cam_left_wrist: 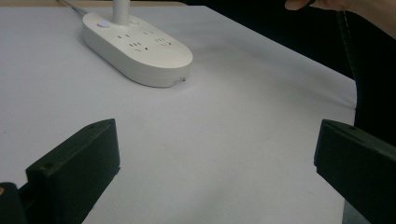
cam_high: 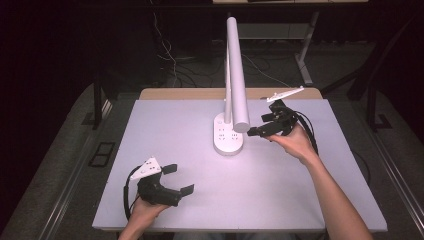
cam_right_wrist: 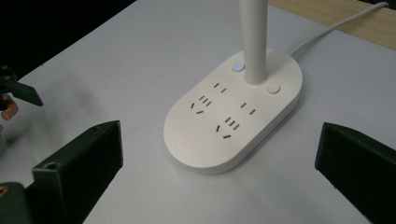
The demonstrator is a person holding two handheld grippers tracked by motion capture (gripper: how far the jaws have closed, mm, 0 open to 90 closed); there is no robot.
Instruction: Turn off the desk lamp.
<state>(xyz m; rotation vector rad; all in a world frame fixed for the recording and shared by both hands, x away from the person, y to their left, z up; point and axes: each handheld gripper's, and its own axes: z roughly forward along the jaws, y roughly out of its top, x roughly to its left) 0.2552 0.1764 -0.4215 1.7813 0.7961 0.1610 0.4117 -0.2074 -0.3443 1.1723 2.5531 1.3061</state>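
A white desk lamp stands mid-table on an oval base (cam_high: 228, 136) with power sockets on top; its long tube head (cam_high: 236, 75) leans over the base. The base (cam_right_wrist: 233, 112) has a lit blue button (cam_right_wrist: 238, 66) beside the stem and a plain round button (cam_right_wrist: 272, 87) on the other side. My right gripper (cam_high: 256, 125) is held above the table just right of the lamp head, jaws wide apart and empty. My left gripper (cam_high: 178, 179) rests near the table's front left, open and empty. The base (cam_left_wrist: 137, 49) lies far ahead of the left jaws.
The white tabletop (cam_high: 165, 130) has free room all around the lamp. The lamp's white cord (cam_right_wrist: 336, 25) runs off the back over a wooden strip (cam_high: 175, 93). Dark floor with cables (cam_high: 170, 55) and a table leg (cam_high: 304, 60) lie beyond.
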